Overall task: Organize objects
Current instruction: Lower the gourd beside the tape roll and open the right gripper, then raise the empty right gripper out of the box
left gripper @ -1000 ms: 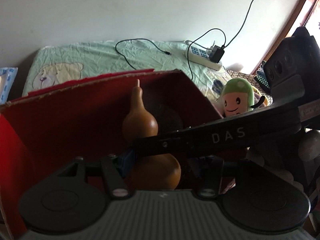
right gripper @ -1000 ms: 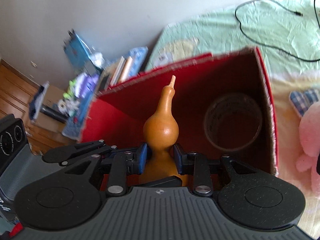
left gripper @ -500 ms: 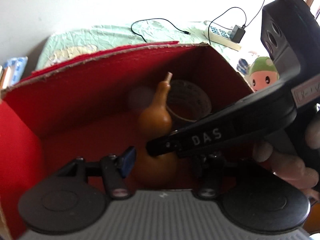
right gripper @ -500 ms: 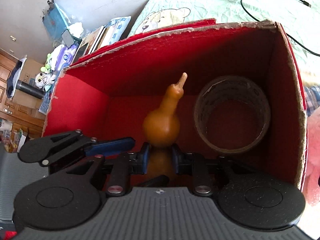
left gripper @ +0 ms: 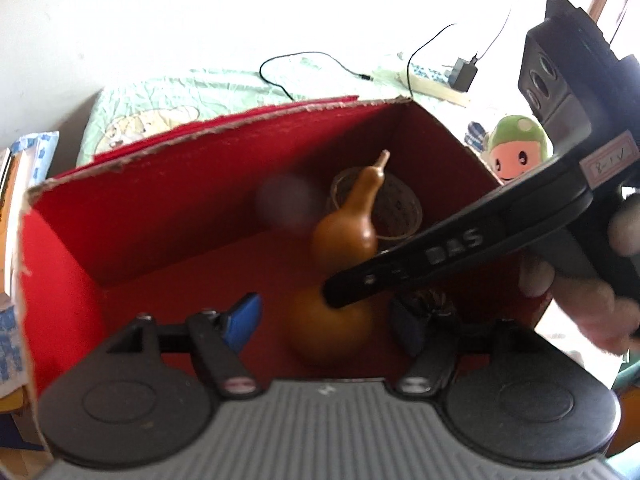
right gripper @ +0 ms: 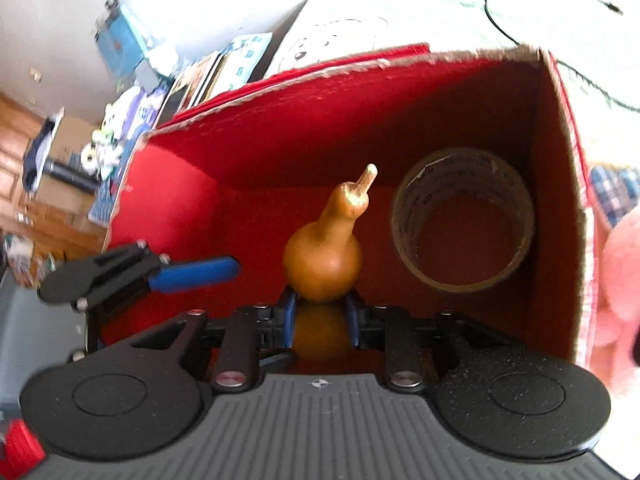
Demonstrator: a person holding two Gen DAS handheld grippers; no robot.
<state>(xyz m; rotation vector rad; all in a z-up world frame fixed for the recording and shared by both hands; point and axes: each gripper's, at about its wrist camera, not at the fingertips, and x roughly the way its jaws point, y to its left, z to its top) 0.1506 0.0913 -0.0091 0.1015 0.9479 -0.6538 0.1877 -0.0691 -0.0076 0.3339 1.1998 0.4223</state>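
Note:
A brown gourd (right gripper: 322,256) is down inside the red box (right gripper: 172,200), tilted with its stem to the far right. My right gripper (right gripper: 320,316) is shut on the gourd at its waist. In the left wrist view the gourd (left gripper: 344,236) lies between my wide-open left gripper's (left gripper: 326,322) blue fingers (left gripper: 242,320), which do not touch it. The right gripper's black body (left gripper: 460,248) crosses over the gourd there. A roll of tape (right gripper: 462,220) lies in the box's right far corner.
The red box (left gripper: 60,264) stands on a bed with a green sheet (left gripper: 168,96). A green-capped plush toy (left gripper: 516,152), a power strip (left gripper: 436,84) and cables lie beyond it. Books and clutter (right gripper: 132,92) sit to the left, a pink plush (right gripper: 618,280) to the right.
The right gripper has lowered the gourd from above the box's rim down into the box, tilting it. The left gripper followed down over the box and stays open.

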